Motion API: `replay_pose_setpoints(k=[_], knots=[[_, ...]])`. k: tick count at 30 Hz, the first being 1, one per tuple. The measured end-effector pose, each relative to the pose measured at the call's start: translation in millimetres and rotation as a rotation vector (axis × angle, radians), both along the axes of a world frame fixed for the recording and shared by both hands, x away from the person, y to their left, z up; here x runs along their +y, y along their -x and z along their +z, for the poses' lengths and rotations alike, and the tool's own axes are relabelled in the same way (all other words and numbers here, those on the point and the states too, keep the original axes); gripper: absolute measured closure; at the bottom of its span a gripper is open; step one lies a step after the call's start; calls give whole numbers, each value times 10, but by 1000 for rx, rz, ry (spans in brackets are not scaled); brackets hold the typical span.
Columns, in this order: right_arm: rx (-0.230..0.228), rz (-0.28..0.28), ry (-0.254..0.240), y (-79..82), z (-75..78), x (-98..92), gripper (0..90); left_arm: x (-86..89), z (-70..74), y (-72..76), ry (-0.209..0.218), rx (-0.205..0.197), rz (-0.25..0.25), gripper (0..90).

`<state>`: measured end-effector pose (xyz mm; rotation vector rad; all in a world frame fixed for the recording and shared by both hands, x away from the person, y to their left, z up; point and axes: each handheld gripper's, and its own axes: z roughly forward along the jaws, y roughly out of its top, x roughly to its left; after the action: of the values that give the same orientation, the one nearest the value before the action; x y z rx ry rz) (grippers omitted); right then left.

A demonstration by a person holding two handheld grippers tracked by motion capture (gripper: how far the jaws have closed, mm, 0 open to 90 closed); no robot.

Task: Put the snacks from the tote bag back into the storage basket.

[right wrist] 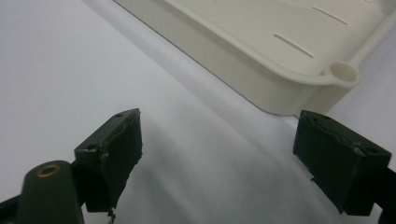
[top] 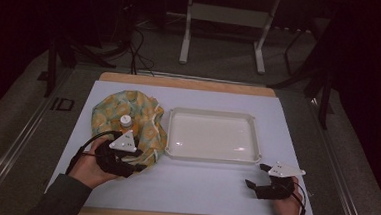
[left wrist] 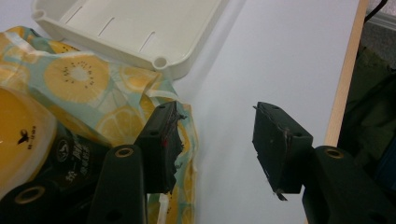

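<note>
Two tools work over a white surface (top: 199, 183), and the cream tray (top: 210, 154) at its middle serves as the landmark. From the high view, a lemon-print cloth bag (top: 105, 112) lies touching the tray's left side with a white-capped bottle (top: 126, 121) standing in it; the left tool (top: 125, 156) sits at the bag's near edge, just left of the tray's near-left corner, and the right tool (top: 259, 184) rests in front of the tray's near-right corner, clear of it. The left gripper view brings the bag up close: its jaws stand wide apart, gripping nothing, one jaw over the cloth's rim and the other above bare surface, with the bottle's orange body and dark label beside that jaw. The label cannot be seen from above. The right gripper view shows its own jaws equally wide and empty, the tray's corner post just beyond them. The bag looks soft, light and floppy, so it would likely sag and slide; the rim fold nearest the tray seems the best place to pinch. The bottle appears rigid and smooth, probably tippy inside loose cloth.
</note>
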<state>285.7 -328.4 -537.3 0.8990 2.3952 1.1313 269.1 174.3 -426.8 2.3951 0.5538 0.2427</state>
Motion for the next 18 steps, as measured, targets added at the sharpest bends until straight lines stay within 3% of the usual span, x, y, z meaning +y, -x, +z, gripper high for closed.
replay_pose_setpoints(k=[18], knots=[[-1,-1,1,2,1,-1,152,145,87,-48,-28,5,27,507]])
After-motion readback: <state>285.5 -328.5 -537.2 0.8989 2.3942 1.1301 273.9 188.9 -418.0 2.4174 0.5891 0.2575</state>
